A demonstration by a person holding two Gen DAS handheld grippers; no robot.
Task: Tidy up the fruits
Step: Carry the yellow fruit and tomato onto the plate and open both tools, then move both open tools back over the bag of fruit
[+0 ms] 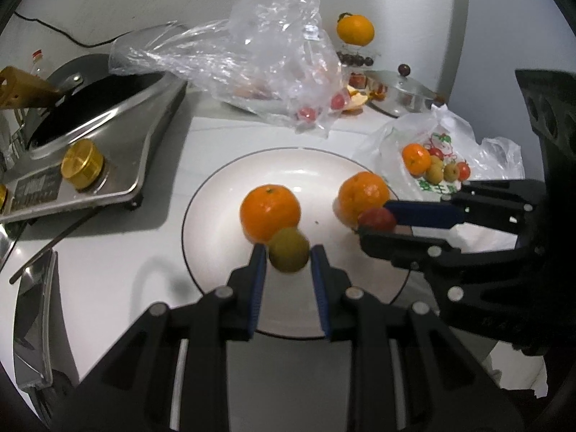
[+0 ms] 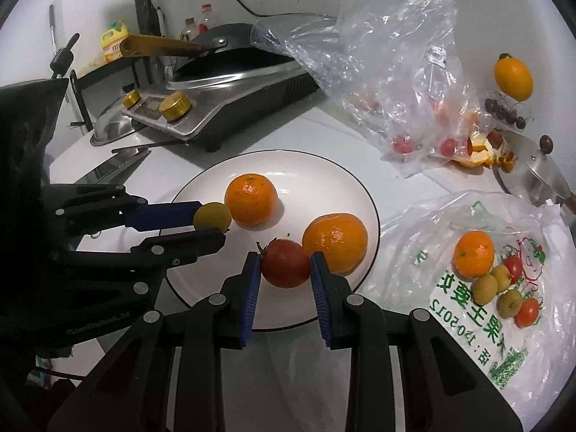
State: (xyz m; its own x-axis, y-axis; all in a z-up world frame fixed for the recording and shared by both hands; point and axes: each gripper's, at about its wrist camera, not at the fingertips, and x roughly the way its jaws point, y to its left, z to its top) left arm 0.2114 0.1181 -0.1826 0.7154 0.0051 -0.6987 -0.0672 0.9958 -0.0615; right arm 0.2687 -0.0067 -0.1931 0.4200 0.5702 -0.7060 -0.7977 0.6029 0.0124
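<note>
A white plate point(image 1: 216, 194) with a dark rim holds two oranges point(image 1: 270, 212) point(image 1: 363, 192). My left gripper point(image 1: 288, 255) is shut on a small yellow-green fruit point(image 1: 289, 255) just above the plate, beside the left orange; the same fruit shows in the right wrist view point(image 2: 212, 216). My right gripper point(image 2: 286, 268) is shut on a small red fruit point(image 2: 286, 268) over the plate, next to the right orange point(image 2: 334, 241). The right gripper shows in the left wrist view point(image 1: 374, 221) holding that red fruit point(image 1: 376, 219).
A printed plastic bag point(image 2: 486, 306) right of the plate holds an orange point(image 2: 473, 253) and several small fruits. A crumpled clear bag point(image 2: 388, 72) with small red fruits lies behind. A stove with a pan point(image 2: 230, 82) stands at the left. A pot lid point(image 2: 540, 176) and a lone orange point(image 2: 513, 77) are at the far right.
</note>
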